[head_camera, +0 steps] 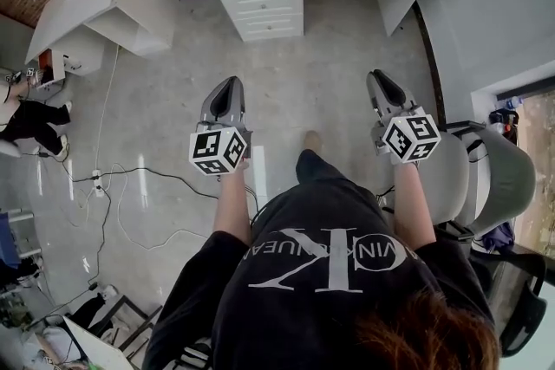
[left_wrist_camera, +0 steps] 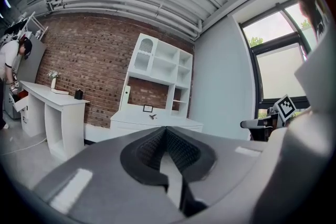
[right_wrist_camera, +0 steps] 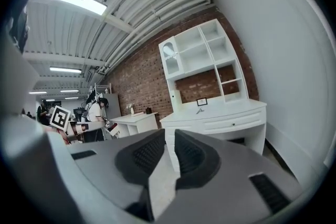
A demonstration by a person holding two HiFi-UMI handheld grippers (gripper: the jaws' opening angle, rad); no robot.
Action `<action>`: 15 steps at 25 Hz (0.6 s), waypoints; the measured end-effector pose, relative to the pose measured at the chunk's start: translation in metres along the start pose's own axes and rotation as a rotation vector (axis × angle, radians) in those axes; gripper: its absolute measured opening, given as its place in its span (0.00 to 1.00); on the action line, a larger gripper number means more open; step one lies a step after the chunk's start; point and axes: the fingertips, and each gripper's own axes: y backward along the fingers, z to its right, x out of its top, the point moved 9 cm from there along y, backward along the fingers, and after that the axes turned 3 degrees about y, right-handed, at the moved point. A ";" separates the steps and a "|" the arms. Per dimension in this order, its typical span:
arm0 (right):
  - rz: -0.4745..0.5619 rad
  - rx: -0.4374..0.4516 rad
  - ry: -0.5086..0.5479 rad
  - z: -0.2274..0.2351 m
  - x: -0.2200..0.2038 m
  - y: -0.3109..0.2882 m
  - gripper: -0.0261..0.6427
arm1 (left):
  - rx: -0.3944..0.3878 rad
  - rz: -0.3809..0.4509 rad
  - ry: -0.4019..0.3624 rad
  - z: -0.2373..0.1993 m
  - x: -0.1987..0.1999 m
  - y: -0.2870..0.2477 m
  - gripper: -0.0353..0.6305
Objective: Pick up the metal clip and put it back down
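A brick wall (left_wrist_camera: pixel 89 60) is backing the room, with a white hutch desk (left_wrist_camera: pixel 157 76) standing against it. The metal clip (left_wrist_camera: pixel 152 116) is lying on the far tabletop (left_wrist_camera: pixel 176 123). It is too small to make out its shape, but it is probably light, stiff and slick, so it is best pinched across its narrow body. Well short of it, the left gripper (left_wrist_camera: pixel 166 130) is holding its fingers closed on nothing. The right gripper (right_wrist_camera: pixel 169 135) is showing a narrow empty gap.
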 end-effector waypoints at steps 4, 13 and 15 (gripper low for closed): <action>-0.014 0.021 -0.007 0.018 0.008 -0.037 0.06 | 0.024 -0.010 0.006 -0.015 0.007 -0.030 0.07; -0.023 0.054 -0.035 0.057 0.019 -0.116 0.08 | 0.058 -0.031 -0.006 -0.047 0.024 -0.095 0.07; -0.026 0.057 -0.040 0.066 0.021 -0.133 0.09 | 0.059 -0.033 -0.010 -0.055 0.028 -0.112 0.07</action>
